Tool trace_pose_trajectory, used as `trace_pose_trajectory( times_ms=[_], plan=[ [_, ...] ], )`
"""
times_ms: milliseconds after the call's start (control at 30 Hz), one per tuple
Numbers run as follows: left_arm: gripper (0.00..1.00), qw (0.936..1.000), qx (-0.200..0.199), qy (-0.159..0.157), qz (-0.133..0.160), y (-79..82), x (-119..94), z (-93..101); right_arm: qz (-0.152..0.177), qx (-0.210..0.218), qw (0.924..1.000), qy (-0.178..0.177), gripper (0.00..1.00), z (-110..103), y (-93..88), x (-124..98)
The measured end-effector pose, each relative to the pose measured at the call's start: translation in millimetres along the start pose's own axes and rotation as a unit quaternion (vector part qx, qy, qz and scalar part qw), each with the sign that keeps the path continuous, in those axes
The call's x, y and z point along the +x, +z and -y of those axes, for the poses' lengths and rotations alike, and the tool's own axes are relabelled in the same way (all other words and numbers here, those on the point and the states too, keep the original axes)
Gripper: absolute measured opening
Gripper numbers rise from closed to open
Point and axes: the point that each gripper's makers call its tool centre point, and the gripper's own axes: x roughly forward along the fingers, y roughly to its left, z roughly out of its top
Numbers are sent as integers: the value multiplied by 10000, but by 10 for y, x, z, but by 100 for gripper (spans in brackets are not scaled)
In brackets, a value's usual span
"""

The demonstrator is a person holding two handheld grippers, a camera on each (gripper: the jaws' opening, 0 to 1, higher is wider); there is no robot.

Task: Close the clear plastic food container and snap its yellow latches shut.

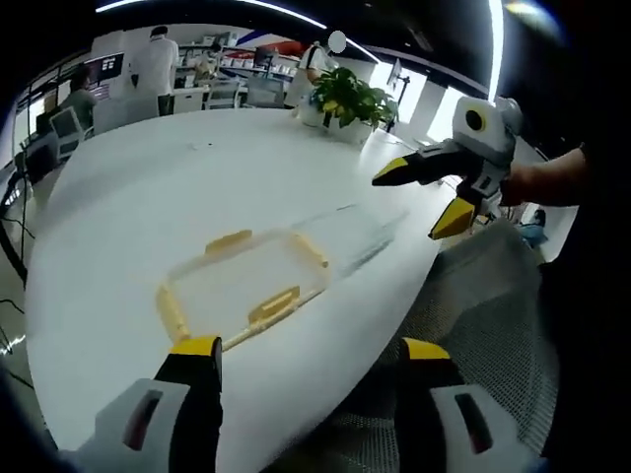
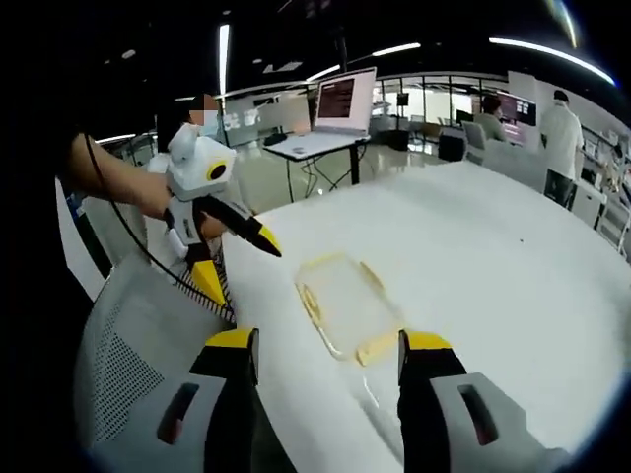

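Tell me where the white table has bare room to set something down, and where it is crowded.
The white table lies bare between the clear container and the potted plant, and along its left side. Crowding is at the near edge: the container sits there, with the left gripper and right gripper open beside it.
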Motion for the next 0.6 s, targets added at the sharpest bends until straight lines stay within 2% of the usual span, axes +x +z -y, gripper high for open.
trace_pose_trajectory(
  times_ms=[167, 300, 400, 500, 600],
  plan=[
    [67, 9998, 62, 31, -212, -62, 31, -125, -134, -187, 9997, 49, 54, 59, -34, 85],
    [66, 9996, 95, 10, -277, -45, 44, -201, -296, -390, 9988, 96, 54, 94, -63, 161],
    [65, 9988, 256, 42, -411, -58, 55, -279, -329, -426, 9984, 151, 53, 114, -60, 209],
    [65, 9985, 167, 19, -522, -79, 65, -337, -381, -413, 9982, 194, 52, 133, -71, 245],
    [64, 9976, 252, 56, -642, -101, 71, -424, -566, -562, 9966, 218, 50, 160, -116, 293]
  ],
)
